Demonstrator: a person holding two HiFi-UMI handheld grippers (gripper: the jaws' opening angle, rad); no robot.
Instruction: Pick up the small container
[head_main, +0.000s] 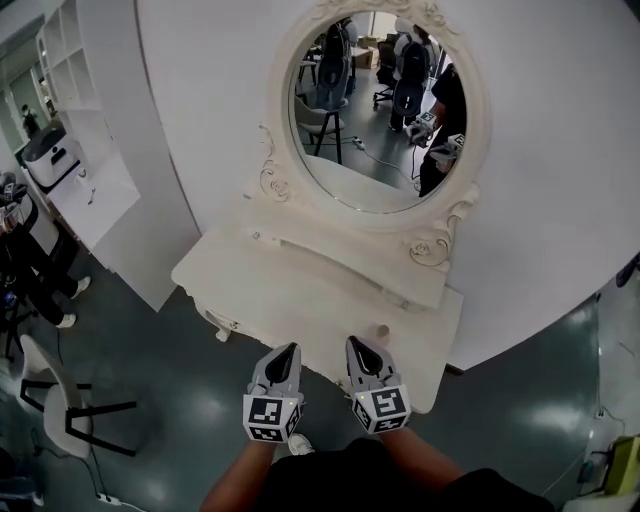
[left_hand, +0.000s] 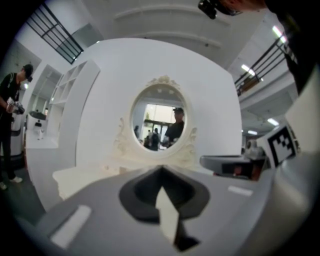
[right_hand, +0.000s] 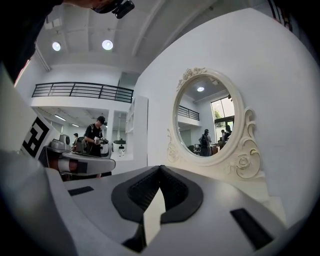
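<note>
Starting at lower centre-left of the head view, the grey two-jaw left gripper with its black-and-white marker cube (head_main: 289, 352) is hovering off the front edge of the white-painted dressing table with carved trim (head_main: 300, 290). Its jaws are pressing tight together on nothing, and its own view confirms it: the tips are meeting in a point with only the tabletop beyond. Just to its right, the matching grey right gripper (head_main: 357, 346) is reaching over that same front edge. Its jaws are also closing off to a point with nothing between them. Right of that again, and a touch higher in the frame, the small cream-coloured round container (head_main: 382, 331) is sitting alone on the bare tabletop toward the table's right-hand end, below the oval mirror in its ornate cream frame (head_main: 380, 110). So here is the relation that matters: the container is lying just ahead of the right gripper's tips and slightly to their right, with the left gripper well across on the other side, which makes the right one the nearer, by my reading. It is looking like a short upright pot, too small here to be showing any long axis, and neither gripper view is picking it up. Those right jaws are needing to spread before any approach.
</note>
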